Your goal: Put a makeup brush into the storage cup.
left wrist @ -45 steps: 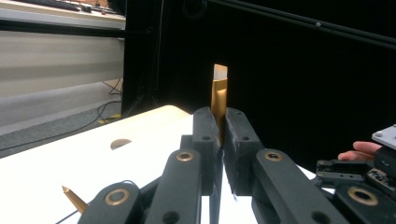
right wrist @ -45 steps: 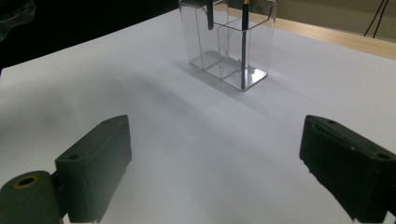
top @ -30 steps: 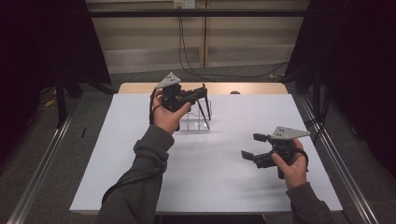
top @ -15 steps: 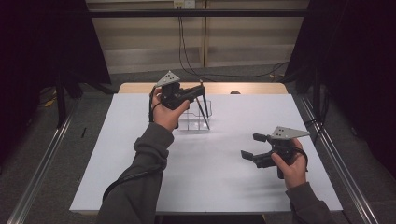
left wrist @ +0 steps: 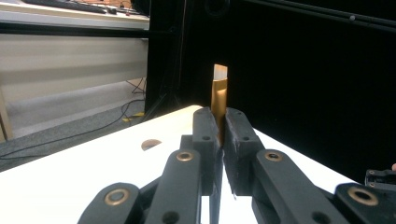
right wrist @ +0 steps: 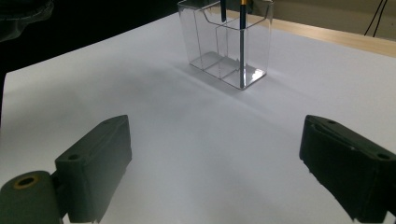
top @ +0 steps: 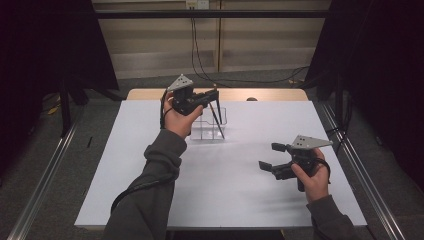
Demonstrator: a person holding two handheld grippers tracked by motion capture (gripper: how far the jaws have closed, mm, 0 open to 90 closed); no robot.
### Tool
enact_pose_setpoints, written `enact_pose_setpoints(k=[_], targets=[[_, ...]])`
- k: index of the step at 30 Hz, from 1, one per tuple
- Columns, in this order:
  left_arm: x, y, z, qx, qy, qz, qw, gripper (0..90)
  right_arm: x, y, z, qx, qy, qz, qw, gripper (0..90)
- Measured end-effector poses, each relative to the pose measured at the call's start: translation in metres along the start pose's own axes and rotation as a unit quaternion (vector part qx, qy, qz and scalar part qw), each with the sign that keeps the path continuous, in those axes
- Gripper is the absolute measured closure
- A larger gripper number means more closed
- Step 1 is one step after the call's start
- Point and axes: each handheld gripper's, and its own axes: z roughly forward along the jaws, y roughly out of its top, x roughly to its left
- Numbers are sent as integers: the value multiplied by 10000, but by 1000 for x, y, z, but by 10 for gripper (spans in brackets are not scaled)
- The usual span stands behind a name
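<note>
1. We are holding the left gripper (top: 212,95) raised over the far part of the table (top: 125,165); its jaws are clamping a pencil (left wrist: 218,100) near its upper end.
2. In the left gripper view, the pencil's gold band and pale tip are standing up just past the closed pads; the shaft below is being hidden by the jaws.
3. In the high view, the pencil (top: 218,119) is slanting down from the gripper into a clear plastic holder (top: 212,127) standing directly beneath it.
4. In the right gripper view, the holder (right wrist: 226,44) is showing separate compartments, and a dark shaft with a gold band is standing in the nearer right one; its top is being cut off by the picture's edge, as is a second dark shaft behind it.
5. We are resting the right gripper (top: 274,156) low over the table's near right part, well apart from the holder, its jaws spread wide with nothing between them.
</note>
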Motion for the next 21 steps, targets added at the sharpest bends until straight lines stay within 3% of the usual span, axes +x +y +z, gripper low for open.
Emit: enact_pose_setpoints(k=[21], targets=[[8, -3, 3, 18, 167, 58, 9998, 839, 0, 0, -2, -39, -2, -1, 10000, 90]])
